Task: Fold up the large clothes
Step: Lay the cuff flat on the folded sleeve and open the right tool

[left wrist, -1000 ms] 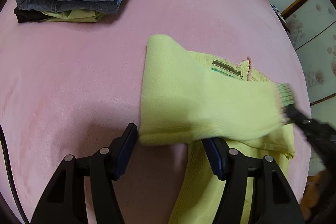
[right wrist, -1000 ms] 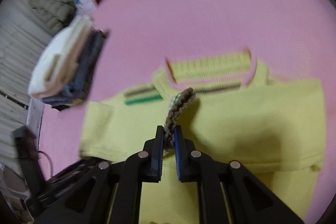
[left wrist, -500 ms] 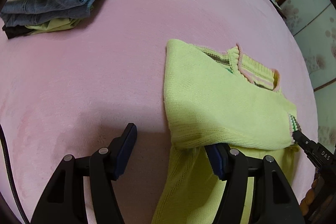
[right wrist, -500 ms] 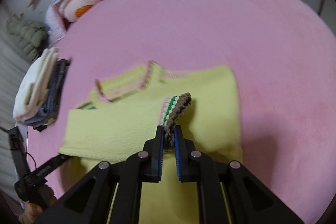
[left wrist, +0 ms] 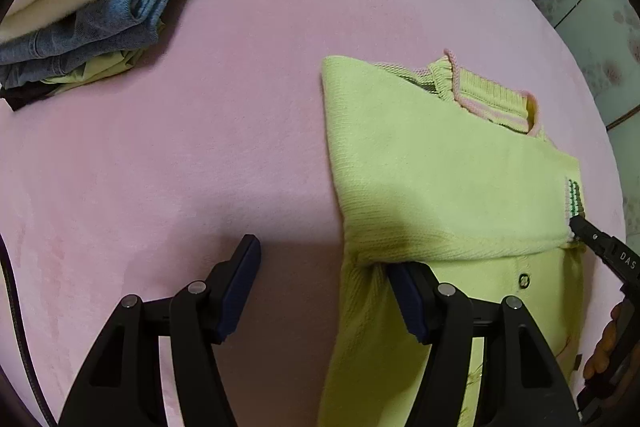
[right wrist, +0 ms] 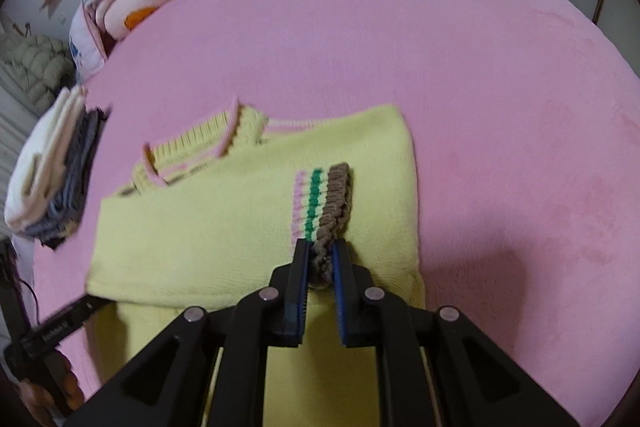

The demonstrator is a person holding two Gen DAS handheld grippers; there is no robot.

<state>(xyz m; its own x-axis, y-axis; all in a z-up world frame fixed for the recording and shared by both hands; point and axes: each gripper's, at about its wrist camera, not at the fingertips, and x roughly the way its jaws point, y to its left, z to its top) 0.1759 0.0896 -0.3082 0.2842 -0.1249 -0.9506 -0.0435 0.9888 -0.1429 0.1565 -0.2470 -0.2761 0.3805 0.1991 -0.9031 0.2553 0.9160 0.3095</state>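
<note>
Two grippers: right gripper (right wrist: 321,259) jaws clamping sweater (right wrist: 224,227) cuff (right wrist: 334,211), left gripper (left wrist: 324,287) jaws wide.

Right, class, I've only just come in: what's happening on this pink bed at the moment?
A person with a gripper in each hand is folding a yellow sweater on the pink bed. The right gripper is shut on the striped cuff, with that sleeve laid across the sweater's body. The left gripper is open at the sweater's near edge, holding nothing. A pile of folded clothes sits farther back on the bed.

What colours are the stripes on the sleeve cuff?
Pink, green and brown on the cuff, clearest in the right wrist view.
</note>
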